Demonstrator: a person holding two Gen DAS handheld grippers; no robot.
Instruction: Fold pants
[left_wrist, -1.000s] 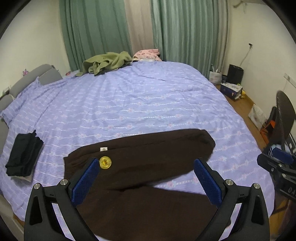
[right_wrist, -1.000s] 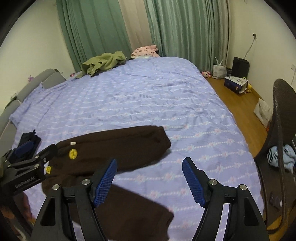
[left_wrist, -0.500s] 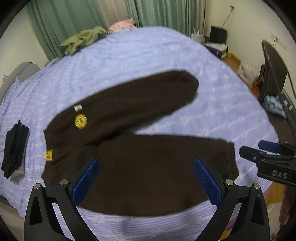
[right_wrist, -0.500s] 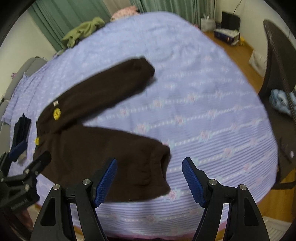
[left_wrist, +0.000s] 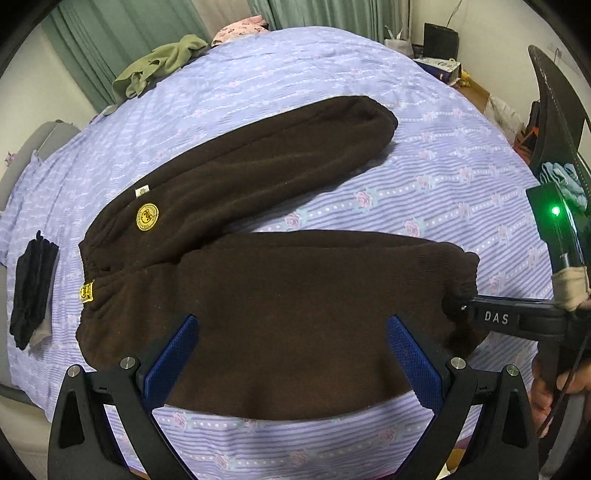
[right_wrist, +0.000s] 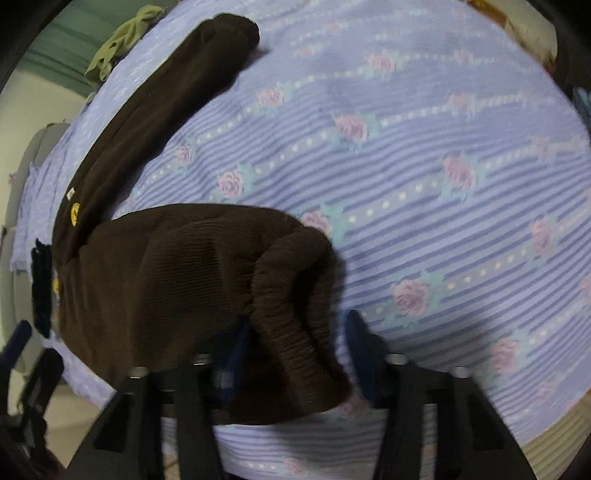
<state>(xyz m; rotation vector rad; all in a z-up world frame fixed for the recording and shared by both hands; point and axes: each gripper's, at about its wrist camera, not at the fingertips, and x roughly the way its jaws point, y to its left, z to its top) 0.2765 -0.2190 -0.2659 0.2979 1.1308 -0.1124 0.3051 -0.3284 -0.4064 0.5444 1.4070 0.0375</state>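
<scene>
Left wrist: "DAS" on right gripper (left_wrist: 458, 306)

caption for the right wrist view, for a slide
Right gripper closing around the ribbed cuff of the brown pants spread on the lilac floral bedsheet.

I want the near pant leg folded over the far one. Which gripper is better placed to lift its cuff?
Right. The right gripper is closing with the near leg's cuff between its fingers. The left gripper hangs open over mid-leg of the pants, gripping nothing.
</scene>
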